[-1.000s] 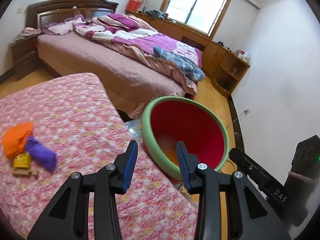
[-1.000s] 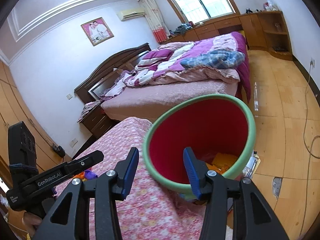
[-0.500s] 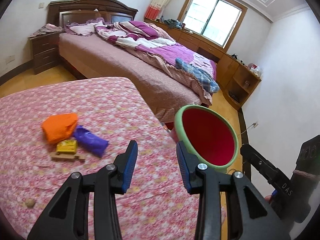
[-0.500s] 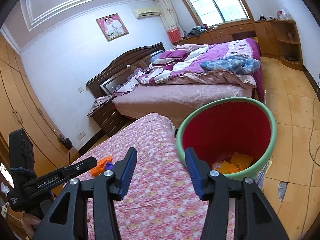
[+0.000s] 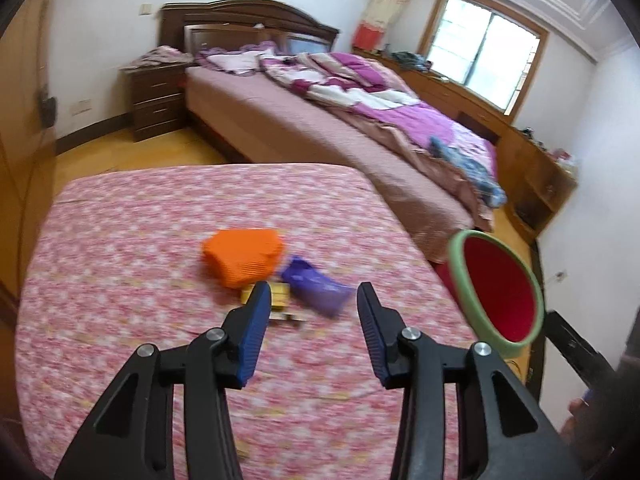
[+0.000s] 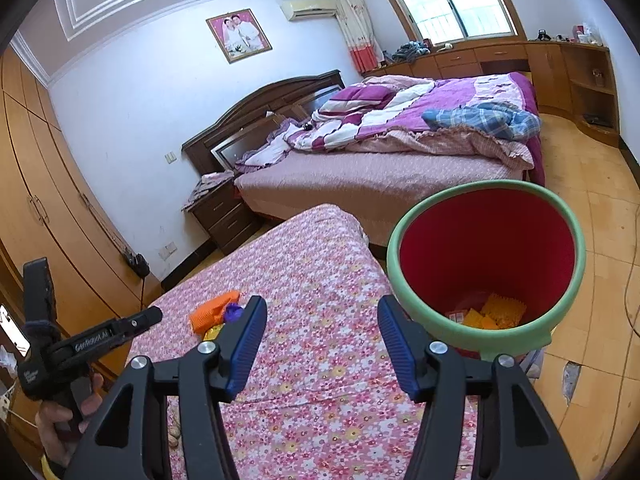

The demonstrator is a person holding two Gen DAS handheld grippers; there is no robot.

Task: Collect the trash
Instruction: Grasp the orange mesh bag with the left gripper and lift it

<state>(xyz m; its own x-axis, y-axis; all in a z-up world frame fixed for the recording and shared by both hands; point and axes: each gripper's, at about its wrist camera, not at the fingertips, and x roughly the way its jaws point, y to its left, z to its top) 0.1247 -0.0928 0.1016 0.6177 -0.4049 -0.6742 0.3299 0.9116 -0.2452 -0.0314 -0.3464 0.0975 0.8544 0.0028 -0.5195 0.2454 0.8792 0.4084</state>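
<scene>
An orange crumpled piece [image 5: 241,255], a purple wrapper [image 5: 317,290] and a small yellow box [image 5: 276,295] lie together on the pink flowered table [image 5: 120,280]. My left gripper [image 5: 310,300] is open and empty, just short of them. The red bin with a green rim [image 5: 496,292] stands past the table's right edge. In the right wrist view my right gripper [image 6: 322,320] is open and empty above the table, the bin [image 6: 486,264] to its right holds yellow and orange scraps [image 6: 494,314], and the orange piece [image 6: 212,310] lies to the left.
A large bed with purple bedding [image 5: 360,120] stands behind the table, a dark nightstand [image 5: 156,96] at its head. Wooden cabinets [image 6: 560,72] line the window wall and wardrobes [image 6: 36,208] the left wall. A cable [image 6: 632,280] lies on the tiled floor.
My left gripper has swung left from the bin to face the trash on the table. My right gripper has drawn back from the bin. Both stay open.
</scene>
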